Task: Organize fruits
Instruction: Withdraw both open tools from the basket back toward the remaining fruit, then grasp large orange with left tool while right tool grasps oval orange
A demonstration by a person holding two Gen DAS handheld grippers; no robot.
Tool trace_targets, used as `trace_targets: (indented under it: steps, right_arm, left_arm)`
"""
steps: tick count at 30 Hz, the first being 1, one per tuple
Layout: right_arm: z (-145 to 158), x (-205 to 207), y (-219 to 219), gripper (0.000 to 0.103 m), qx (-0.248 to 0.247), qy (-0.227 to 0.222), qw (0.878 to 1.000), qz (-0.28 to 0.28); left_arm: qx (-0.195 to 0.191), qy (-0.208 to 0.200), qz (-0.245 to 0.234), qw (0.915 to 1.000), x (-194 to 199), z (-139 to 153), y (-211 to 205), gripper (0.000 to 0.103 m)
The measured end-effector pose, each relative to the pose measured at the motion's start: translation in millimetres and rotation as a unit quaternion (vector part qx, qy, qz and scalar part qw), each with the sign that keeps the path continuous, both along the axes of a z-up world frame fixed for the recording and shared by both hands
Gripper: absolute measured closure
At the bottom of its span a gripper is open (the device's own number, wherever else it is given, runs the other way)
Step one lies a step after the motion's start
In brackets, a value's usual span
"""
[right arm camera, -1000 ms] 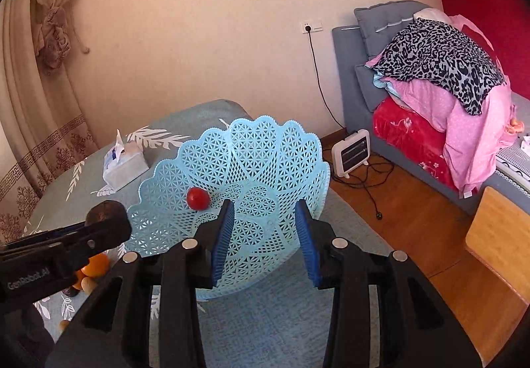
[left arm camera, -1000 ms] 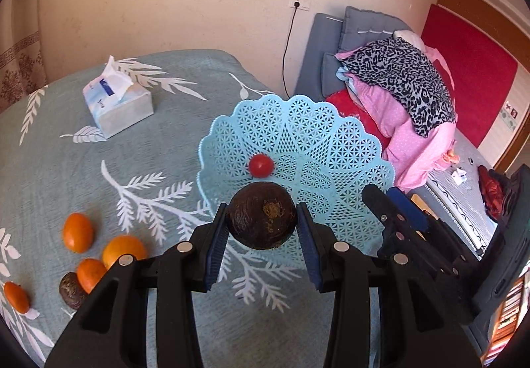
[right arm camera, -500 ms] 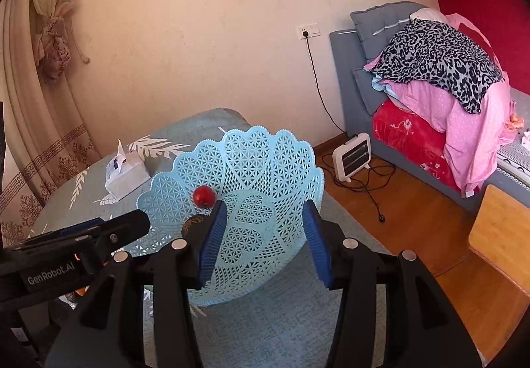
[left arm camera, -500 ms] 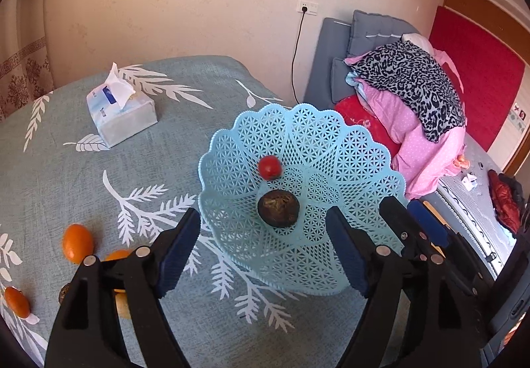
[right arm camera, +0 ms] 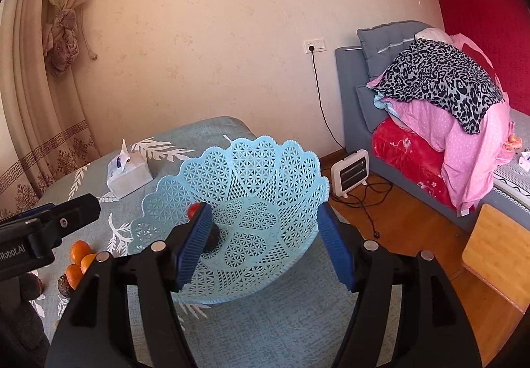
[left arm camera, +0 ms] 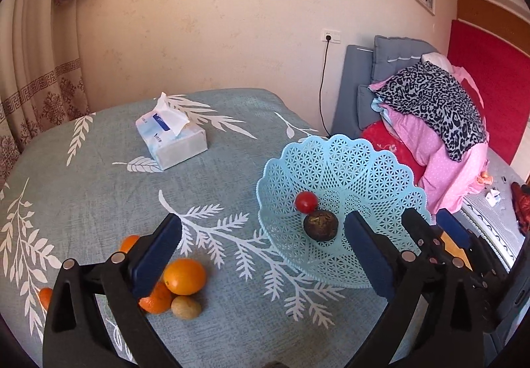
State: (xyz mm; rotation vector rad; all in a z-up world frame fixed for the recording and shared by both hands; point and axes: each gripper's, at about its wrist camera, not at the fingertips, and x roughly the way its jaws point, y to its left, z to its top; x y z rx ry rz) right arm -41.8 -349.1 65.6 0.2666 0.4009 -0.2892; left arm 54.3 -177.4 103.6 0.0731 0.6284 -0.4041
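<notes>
A light blue lattice basket (left arm camera: 357,169) stands on the table's right side and holds a small red fruit (left arm camera: 305,201) and a dark brown round fruit (left arm camera: 320,225). My left gripper (left arm camera: 263,255) is open and empty, above the table just left of the basket. An orange (left arm camera: 184,276), smaller oranges (left arm camera: 155,300) and a tan fruit (left arm camera: 185,307) lie near its left finger. My right gripper (right arm camera: 265,245) is open and empty, its fingers either side of the basket (right arm camera: 251,176) in view. The dark fruit (right arm camera: 213,237) shows behind its left finger.
A tissue box (left arm camera: 170,139) lies at the table's far side. The table has a grey-blue leaf-print cloth (left arm camera: 82,189). A sofa with piled blankets (left arm camera: 437,123) and a small white heater (right arm camera: 351,172) stand to the right, off the table. More oranges (right arm camera: 79,257) lie at left.
My left gripper opened and let the dark brown fruit drop into the basket, then pulled back and up. My right gripper opened wider.
</notes>
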Motion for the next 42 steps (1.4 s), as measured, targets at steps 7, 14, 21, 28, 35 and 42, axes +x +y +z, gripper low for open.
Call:
trace_targets:
  steps: [7, 14, 21, 28, 35, 42]
  right_arm:
    - [0, 0, 6, 0.035, -0.011, -0.002, 1.0, 0.008]
    - [2, -2, 12, 0.027, -0.027, -0.006, 1.0, 0.009]
    - [3, -1, 20, 0.026, -0.049, -0.003, 0.999, 0.01]
    - [6, -1, 32, 0.026, -0.064, 0.006, 0.998, 0.022]
    - [13, -5, 56, 0.026, -0.069, 0.011, 0.996, 0.059]
    - [14, 0, 83, 0.026, -0.055, 0.031, 0.992, 0.113]
  left_arm:
    - [0.029, -0.004, 0.075, 0.9968, -4, -2, 39, 0.005]
    - [0.028, -0.011, 0.126, 0.9915, -11, -1, 97, 0.005]
    - [0.034, -0.013, 0.176, 0.9837, -21, -3, 156, 0.005]
    - [0.038, 0.003, 0.223, 0.974, -25, -17, 206, 0.005]
    - [0.049, 0.037, 0.246, 0.9674, -22, -45, 232, 0.005]
    - [0.051, 0.074, 0.247, 0.9649, -10, -69, 241, 0.005]
